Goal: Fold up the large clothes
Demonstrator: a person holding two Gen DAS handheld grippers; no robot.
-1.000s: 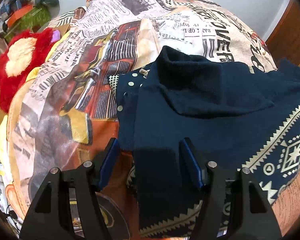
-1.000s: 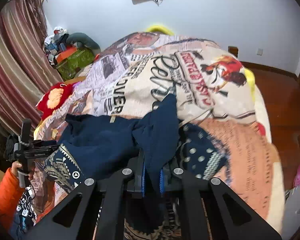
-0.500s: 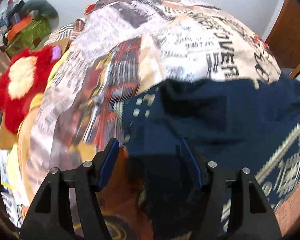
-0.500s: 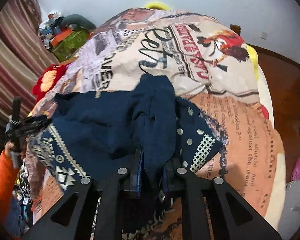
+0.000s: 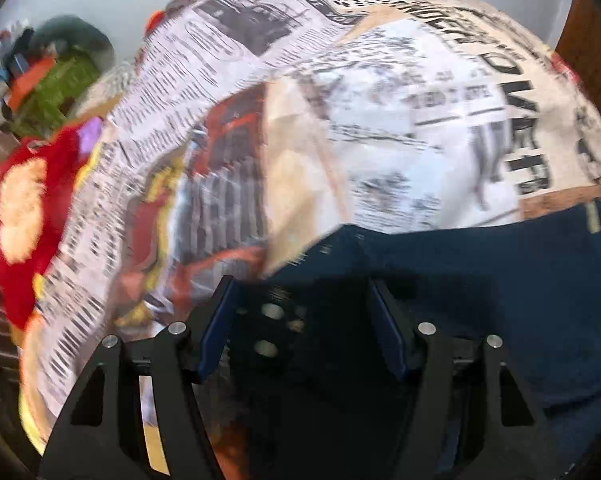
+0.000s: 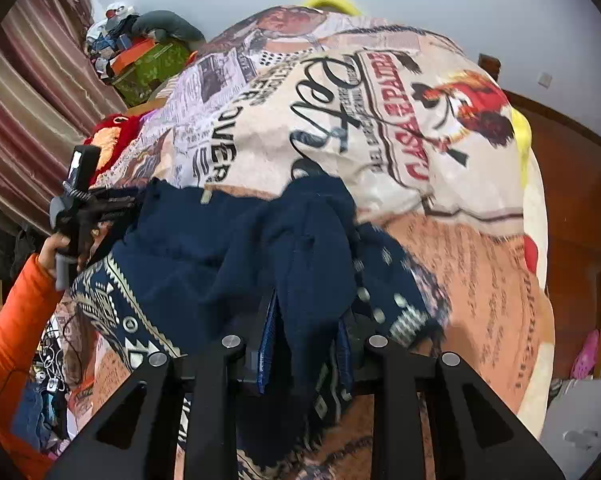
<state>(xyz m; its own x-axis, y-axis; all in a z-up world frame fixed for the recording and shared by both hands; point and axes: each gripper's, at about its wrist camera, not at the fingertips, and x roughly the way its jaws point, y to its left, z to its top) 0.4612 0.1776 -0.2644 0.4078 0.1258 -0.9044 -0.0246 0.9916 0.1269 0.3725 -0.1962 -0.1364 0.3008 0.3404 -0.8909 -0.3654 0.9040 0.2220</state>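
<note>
One garment is in hand: a navy sweater (image 6: 228, 248) with a cream patterned band, lying across the lower middle of the right wrist view on a bed covered by one newspaper-print blanket (image 6: 380, 120). The step appears to be the release of a folded-over flap. The right gripper (image 6: 306, 344), at the bottom centre of its frame, has just been opening its jaws; they stand narrow, with a fold of the sweater between them, and the cloth looks slack rather than pinched. The left gripper (image 5: 304, 324), at the bottom centre of the blurred left wrist view, has its jaws wide over the sweater's dark edge and nothing clamped. In the right wrist view it sits at the left edge of the frame, held by a hand (image 6: 56, 248) in an orange sleeve (image 6: 8, 332). The next move, in my judgement, calls for the right jaws to clear the cloth without dragging it, and for the left to take the near edge. Count: two grippers, one sweater, one blanket, one red plush toy (image 5: 16, 208) at the left.
</note>
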